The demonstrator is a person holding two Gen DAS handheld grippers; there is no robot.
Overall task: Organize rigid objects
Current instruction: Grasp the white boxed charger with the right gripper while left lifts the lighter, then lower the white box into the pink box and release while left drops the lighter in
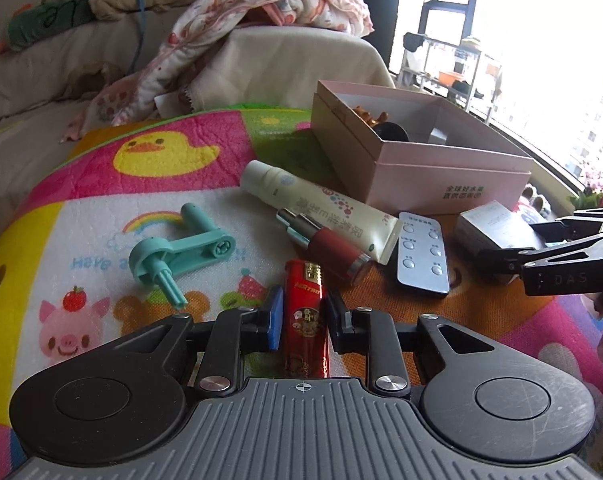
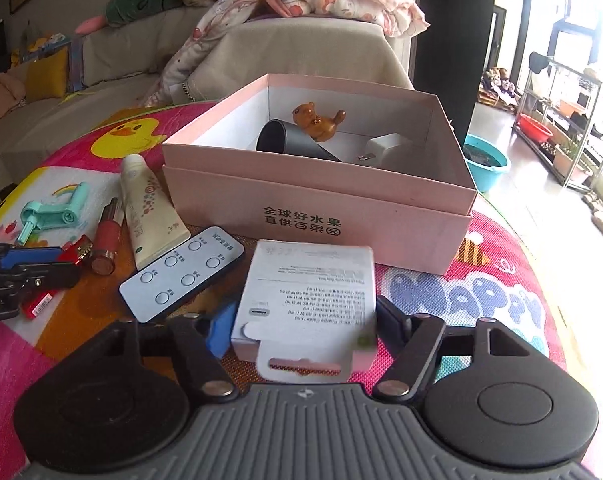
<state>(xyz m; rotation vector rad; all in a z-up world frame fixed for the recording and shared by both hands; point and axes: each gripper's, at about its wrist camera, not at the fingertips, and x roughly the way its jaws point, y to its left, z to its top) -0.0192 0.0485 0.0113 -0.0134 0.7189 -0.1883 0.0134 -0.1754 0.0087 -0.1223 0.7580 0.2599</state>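
My left gripper is shut on a red lighter that lies on the colourful mat. My right gripper is shut on a white cable box, just in front of the open pink box. The pink box holds a black cup, a brown bear figure and a white charger. A white remote, a cream tube, a red lipstick and a teal crank handle lie on the mat to the left.
A sofa with a blanket stands behind the mat. A teal basin and a shelf rack stand on the floor to the right. The pink box also shows in the left wrist view.
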